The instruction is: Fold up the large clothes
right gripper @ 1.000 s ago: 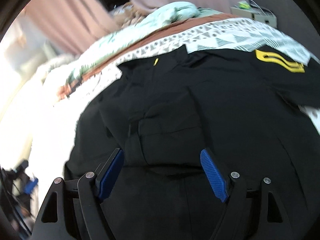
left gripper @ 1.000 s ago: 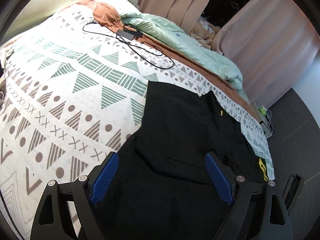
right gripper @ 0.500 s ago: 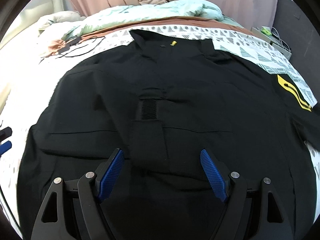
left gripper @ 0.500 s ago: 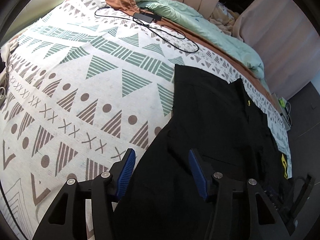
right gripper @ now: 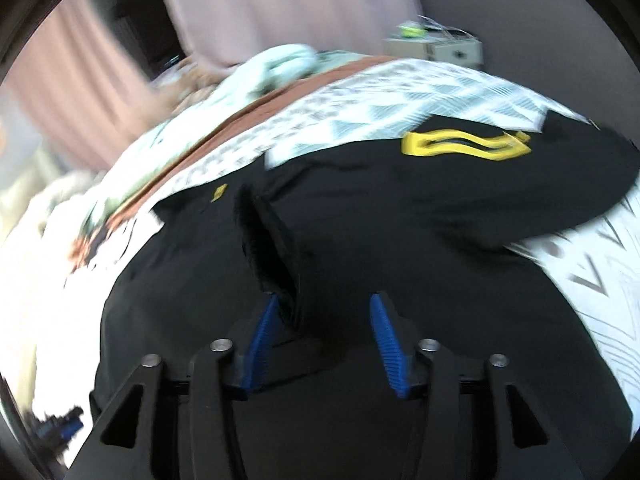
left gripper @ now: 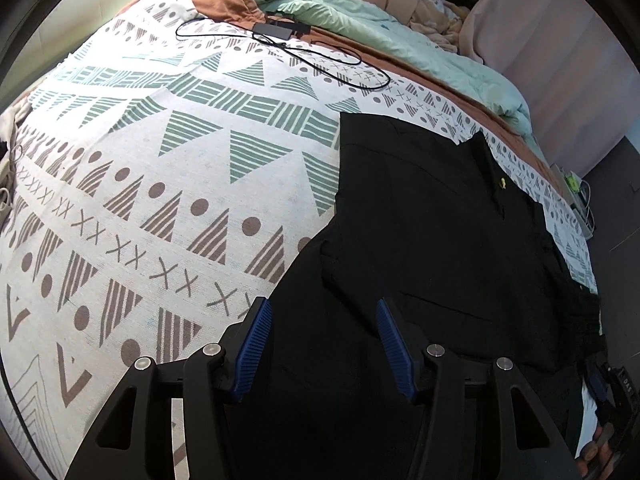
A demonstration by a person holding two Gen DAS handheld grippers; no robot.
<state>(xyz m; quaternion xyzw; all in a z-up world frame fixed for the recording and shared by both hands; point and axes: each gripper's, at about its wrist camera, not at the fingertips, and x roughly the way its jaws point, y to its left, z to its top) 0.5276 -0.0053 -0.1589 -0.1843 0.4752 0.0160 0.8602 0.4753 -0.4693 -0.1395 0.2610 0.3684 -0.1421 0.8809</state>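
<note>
The black shirt [left gripper: 432, 232] lies spread on the patterned bedspread [left gripper: 168, 168], filling the lower right of the left view. The left gripper [left gripper: 324, 344] sits over its left edge, jaws apart, nothing pinched. The right gripper [right gripper: 322, 338] has been closing, jaws still apart over the shirt's dark fabric, though that view is blurry.

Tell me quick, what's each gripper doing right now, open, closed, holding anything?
Left gripper: open over the black garment, pads not pressing it.
Right gripper: open, jaws just closing in; a fold of the black garment lies between them, not pinched.
</note>
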